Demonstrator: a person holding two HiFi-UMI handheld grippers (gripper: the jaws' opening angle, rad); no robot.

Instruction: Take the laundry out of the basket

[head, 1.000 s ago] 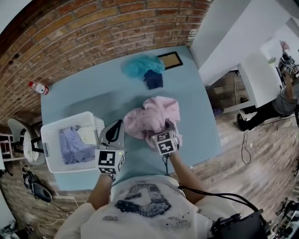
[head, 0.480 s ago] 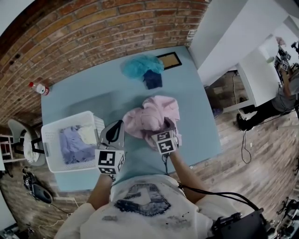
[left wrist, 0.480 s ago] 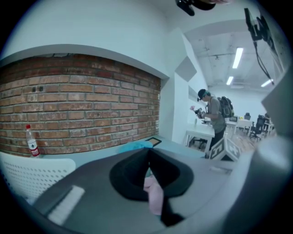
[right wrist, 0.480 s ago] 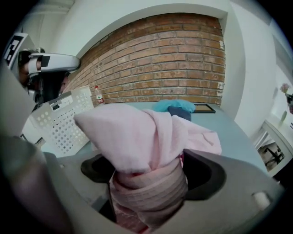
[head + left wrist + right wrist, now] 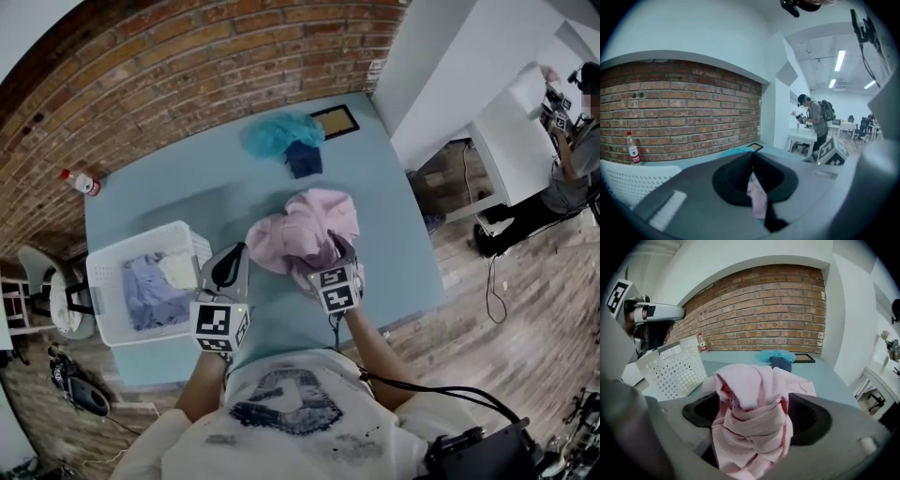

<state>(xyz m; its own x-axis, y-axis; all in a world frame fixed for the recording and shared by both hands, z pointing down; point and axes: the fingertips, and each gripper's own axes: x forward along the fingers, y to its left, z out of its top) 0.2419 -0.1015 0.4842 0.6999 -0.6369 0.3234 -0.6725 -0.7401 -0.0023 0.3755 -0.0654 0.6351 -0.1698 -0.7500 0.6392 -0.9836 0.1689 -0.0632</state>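
Note:
A crumpled pink garment [image 5: 305,230] lies on the teal table [image 5: 394,216], right of the white perforated basket [image 5: 103,272]. In the basket are a lavender cloth [image 5: 145,291] and a white piece [image 5: 176,272]. My right gripper [image 5: 330,253] stands at the near edge of the pink garment [image 5: 750,413], which is bunched up between its jaws. Those jaws have just been opening and stand wide apart. My left gripper [image 5: 230,258] hovers between basket and garment. Its jaws are closed together with nothing held, and pink cloth shows through the slit.
A teal cloth [image 5: 281,133] and a navy piece [image 5: 306,159] lie at the table's far side beside a small picture frame [image 5: 339,120]. A bottle [image 5: 80,181] stands at the far left corner by the brick wall. A person [image 5: 572,178] works at a white desk on the right.
My right gripper has drawn back slightly toward me at the pink garment's edge. The left gripper and the basket have stayed put. The person at the right has shifted.

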